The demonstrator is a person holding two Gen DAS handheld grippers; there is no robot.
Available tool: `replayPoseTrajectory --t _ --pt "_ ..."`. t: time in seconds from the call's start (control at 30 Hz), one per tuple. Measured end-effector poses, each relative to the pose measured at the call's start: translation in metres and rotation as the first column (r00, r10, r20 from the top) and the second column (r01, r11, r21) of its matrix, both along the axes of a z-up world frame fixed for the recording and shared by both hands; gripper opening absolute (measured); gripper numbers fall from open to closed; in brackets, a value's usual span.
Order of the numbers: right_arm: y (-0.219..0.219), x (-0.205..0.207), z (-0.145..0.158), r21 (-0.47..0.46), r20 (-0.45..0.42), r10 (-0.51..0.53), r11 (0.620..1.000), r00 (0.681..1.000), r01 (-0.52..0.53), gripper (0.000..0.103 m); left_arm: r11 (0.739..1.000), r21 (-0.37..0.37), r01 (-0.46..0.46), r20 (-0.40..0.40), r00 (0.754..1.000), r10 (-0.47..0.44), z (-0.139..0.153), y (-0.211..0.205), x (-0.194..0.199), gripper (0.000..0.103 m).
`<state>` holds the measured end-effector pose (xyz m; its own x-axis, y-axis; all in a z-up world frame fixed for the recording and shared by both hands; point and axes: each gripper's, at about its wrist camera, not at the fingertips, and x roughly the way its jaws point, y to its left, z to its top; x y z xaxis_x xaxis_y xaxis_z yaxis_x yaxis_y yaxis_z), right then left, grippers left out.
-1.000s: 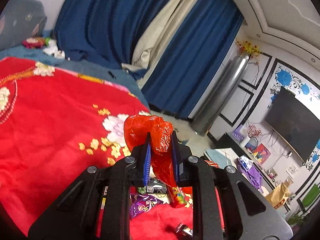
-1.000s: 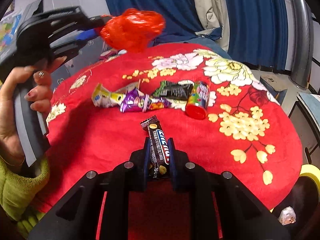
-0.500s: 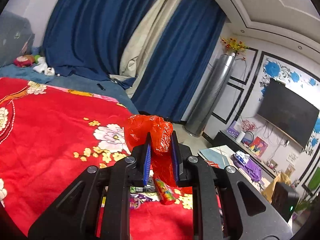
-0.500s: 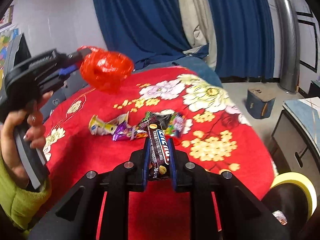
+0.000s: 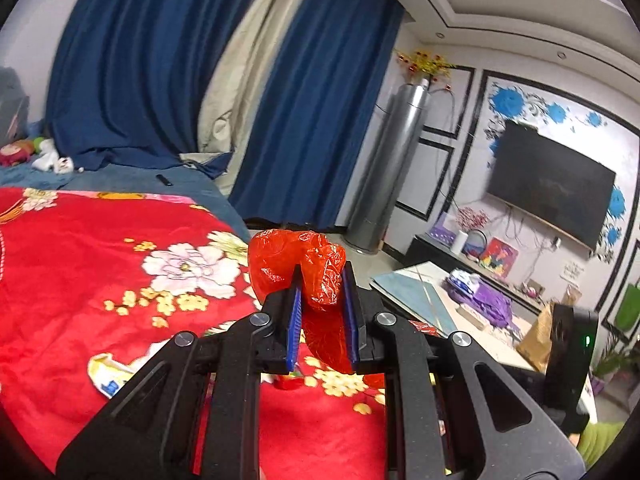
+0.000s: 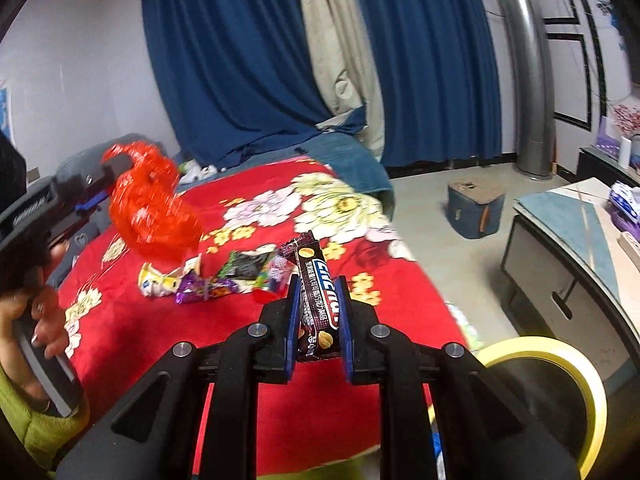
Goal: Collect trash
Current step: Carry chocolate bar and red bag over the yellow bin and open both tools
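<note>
left tool (image 5: 320,300) grips red bag (image 5: 316,276) | right tool (image 6: 319,304) grips snack bar (image 6: 318,296) | both above red blanket (image 6: 168,340); yellow-rimmed bin (image 6: 560,368) off its right edge

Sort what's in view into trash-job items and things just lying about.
Job:
- red plastic bag, in left gripper
- candy bar wrapper, in right gripper
- loose wrappers on red blanket
- yellow-rimmed bin

Lying about:
- television
- blue curtains
- stuffed toys
</note>
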<state>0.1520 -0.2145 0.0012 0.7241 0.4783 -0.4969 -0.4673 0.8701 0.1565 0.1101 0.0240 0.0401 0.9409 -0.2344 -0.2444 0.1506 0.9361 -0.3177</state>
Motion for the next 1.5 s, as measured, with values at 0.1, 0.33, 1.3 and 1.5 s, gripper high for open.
replayPoseTrajectory --t 0.1,0.33,1.3,1.5 --pt "-0.012 0.000 0.003 0.008 0.005 -0.030 1.000 1.000 0.030 0.016 0.999 0.015 0.032 -0.001 0.999 -0.032 -0.002 -0.012 -0.001 0.012" --pt "-0.039 -0.003 0.006 0.024 0.016 -0.094 0.995 0.995 0.094 0.016 0.993 0.055 0.104 -0.005 0.995 -0.104 -0.006 -0.044 -0.003 0.012" --pt "-0.130 -0.016 -0.009 0.043 -0.013 -0.315 0.948 0.949 0.316 0.016 0.909 0.198 0.368 -0.118 0.929 -0.350 -0.051 -0.164 -0.002 0.012" --pt "-0.150 -0.016 -0.022 0.039 -0.038 -0.363 0.931 0.931 0.364 0.016 0.882 0.225 0.414 -0.158 0.909 -0.387 -0.067 -0.188 0.002 0.012"
